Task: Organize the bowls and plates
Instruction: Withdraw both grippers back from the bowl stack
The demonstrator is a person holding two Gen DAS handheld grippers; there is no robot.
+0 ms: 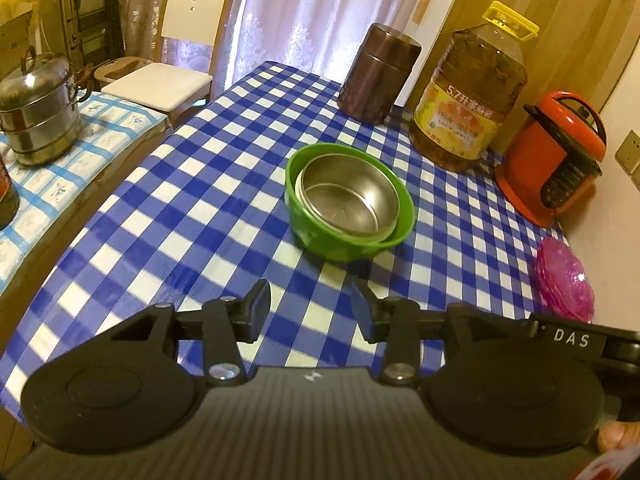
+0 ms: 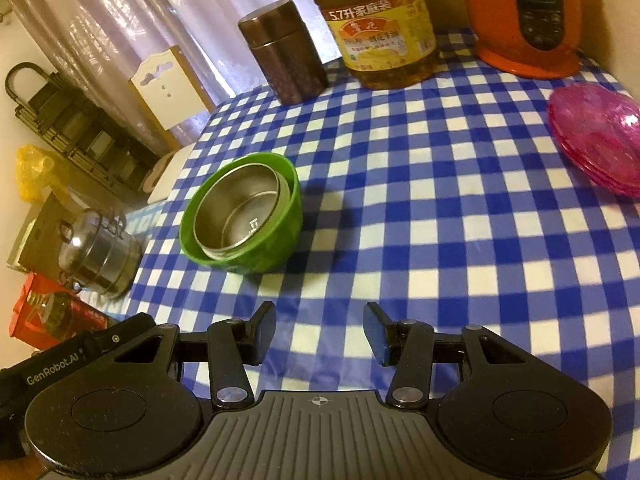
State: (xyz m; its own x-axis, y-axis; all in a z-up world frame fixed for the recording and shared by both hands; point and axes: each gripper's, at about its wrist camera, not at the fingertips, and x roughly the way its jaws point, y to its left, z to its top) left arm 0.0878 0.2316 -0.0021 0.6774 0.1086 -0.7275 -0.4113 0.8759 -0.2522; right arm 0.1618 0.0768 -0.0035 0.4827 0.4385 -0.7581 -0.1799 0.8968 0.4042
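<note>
A green bowl (image 1: 320, 236) stands on the blue checked tablecloth (image 1: 200, 208) with steel bowls (image 1: 346, 200) nested inside it. The same green bowl (image 2: 276, 236) and steel bowls (image 2: 240, 208) show left of centre in the right wrist view. A stack of pink translucent plates (image 1: 566, 280) lies near the right table edge, also seen as the pink plates (image 2: 596, 136) at far right. My left gripper (image 1: 312, 300) hangs open and empty, short of the green bowl. My right gripper (image 2: 320, 328) is open and empty over bare cloth.
At the back stand a brown canister (image 1: 376, 76), a big oil bottle (image 1: 468, 92) and an orange cooker (image 1: 556, 156). A steel steamer pot (image 1: 38, 108) sits on a side table at left, with a white chair (image 1: 176, 52) behind.
</note>
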